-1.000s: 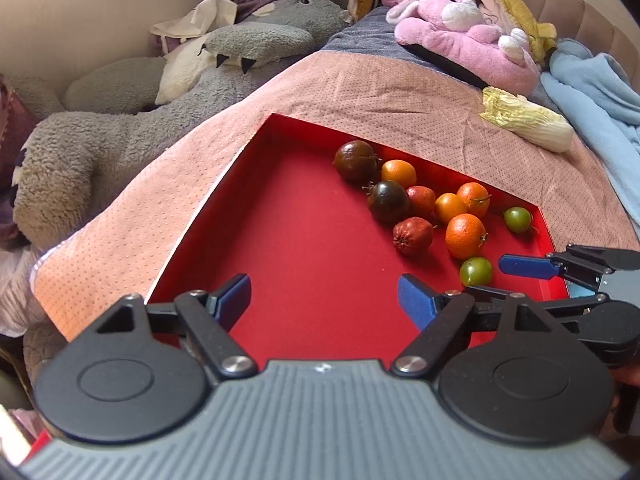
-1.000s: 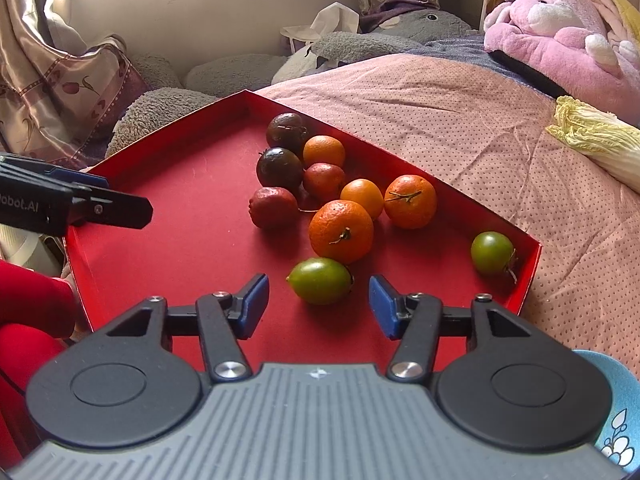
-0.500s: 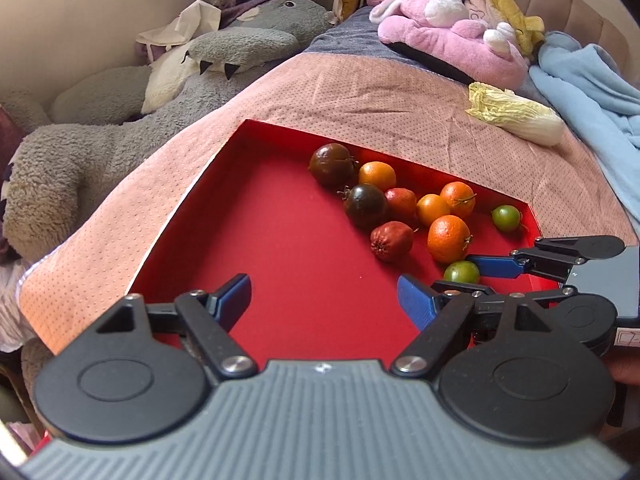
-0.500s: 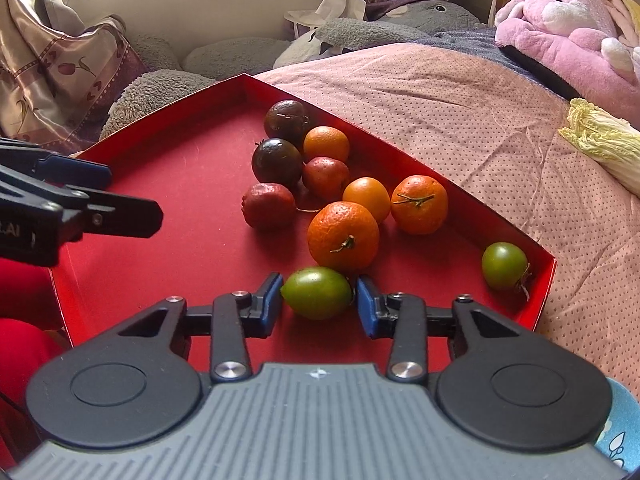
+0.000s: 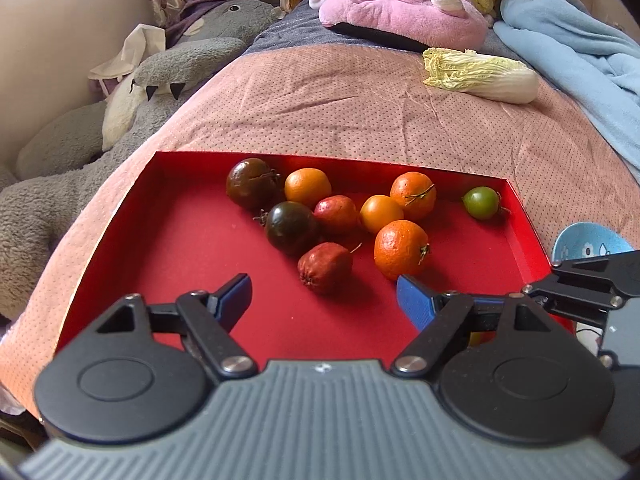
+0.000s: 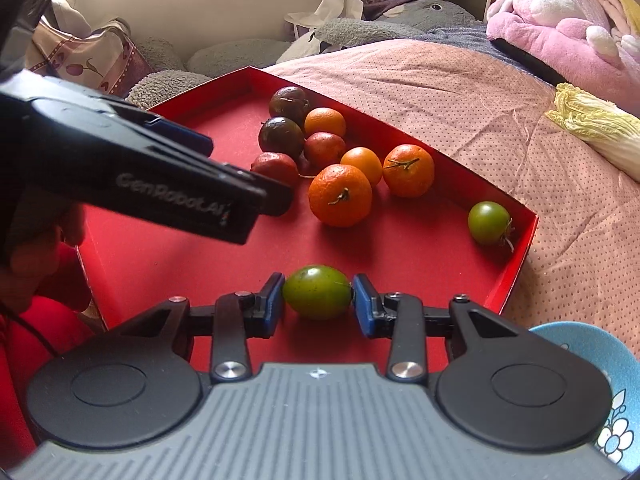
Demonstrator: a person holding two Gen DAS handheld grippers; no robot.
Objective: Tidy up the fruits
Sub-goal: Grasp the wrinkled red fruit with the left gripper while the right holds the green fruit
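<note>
- left wrist view: your left gripper (image 5: 322, 294) hangs over the red tray (image 5: 192, 240), its jaws wide but closing, with nothing between them.
- count in this view nine fruits: two dark tomatoes (image 5: 291, 227), two small oranges (image 5: 307, 187), two stemmed tangerines (image 5: 401, 249), two wrinkled red fruits (image 5: 325, 267) and one round green tomato (image 5: 481, 202) alone in the far right corner.
- the wrinkled red fruit nearest you lies just ahead of the jaws, not between them.
- your right gripper (image 5: 592, 284) shows only as black linkage at the right edge, over the tray's right wall; whatever it holds is hidden behind your left jaw.
- right wrist view: your right gripper (image 6: 318, 302) has its jaws closed on the oval green tomato (image 6: 317, 297), both blue pads touching its sides, near the tray's front edge.
- that makes ten fruits in the tray (image 6: 404, 248), two of them green; the other green one sits well apart in the right corner.
- your left gripper (image 6: 160, 168) crosses the left of this view and covers part of one wrinkled red fruit (image 6: 276, 165).
- around the tray: the pink dotted bedspread (image 6: 460, 92), one cabbage (image 6: 596, 128), one pink plush rabbit (image 6: 560, 28), one grey plush (image 6: 360, 30), one blue bowl (image 6: 624, 384) just right of the tray, and a red sleeve (image 6: 24, 340) at the lower left.
</note>
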